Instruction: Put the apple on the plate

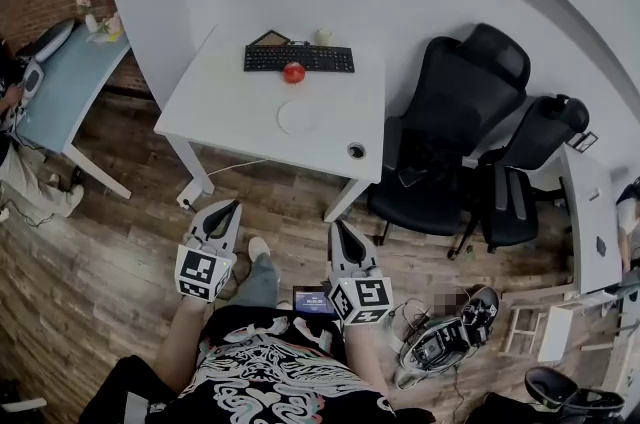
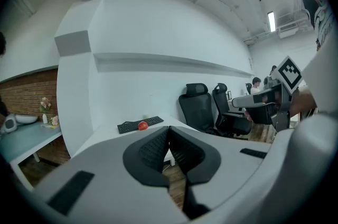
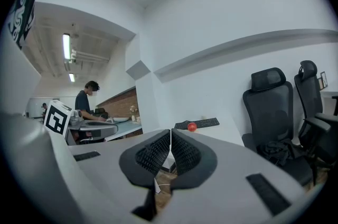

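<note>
Sitting toward the far side of the white rectangular table, the small round red apple lies just at the near edge of the flat black keyboard. Nearer to us, apart from the apple, lies the round white plate. We hold our left gripper and right gripper well short of the table, over the brown wooden floor, both with jaws pressed together on nothing. Two black office chairs stand right of the table.
</note>
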Motion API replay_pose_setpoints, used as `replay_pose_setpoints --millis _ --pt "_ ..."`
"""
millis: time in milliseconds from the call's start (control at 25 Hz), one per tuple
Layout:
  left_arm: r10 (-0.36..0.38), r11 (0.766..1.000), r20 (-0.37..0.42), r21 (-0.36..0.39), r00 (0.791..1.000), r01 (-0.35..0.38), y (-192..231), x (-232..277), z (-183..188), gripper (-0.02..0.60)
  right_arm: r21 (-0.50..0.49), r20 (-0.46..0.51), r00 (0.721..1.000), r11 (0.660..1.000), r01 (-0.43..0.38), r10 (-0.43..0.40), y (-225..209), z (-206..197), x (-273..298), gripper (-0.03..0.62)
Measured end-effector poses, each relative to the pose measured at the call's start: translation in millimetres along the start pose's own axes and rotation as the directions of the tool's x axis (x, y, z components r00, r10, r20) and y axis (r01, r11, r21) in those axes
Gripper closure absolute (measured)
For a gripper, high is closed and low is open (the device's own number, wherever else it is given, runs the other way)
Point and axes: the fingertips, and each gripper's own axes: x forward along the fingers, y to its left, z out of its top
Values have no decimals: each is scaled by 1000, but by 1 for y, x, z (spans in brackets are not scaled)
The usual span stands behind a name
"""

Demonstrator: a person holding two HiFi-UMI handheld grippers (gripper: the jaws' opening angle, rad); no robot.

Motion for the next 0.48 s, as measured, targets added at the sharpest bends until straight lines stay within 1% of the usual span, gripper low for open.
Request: replay_pose_setpoints --millis 240,480 --pt "8 1000 6 1 1000 -8 5 12 5 566 -3 3 1000 1000 -4 4 -8 5 10 565" --pt "7 1000 3 -2 1000 -7 20 43 5 566 9 -19 1000 1000 6 -6 -24 1 35 565"
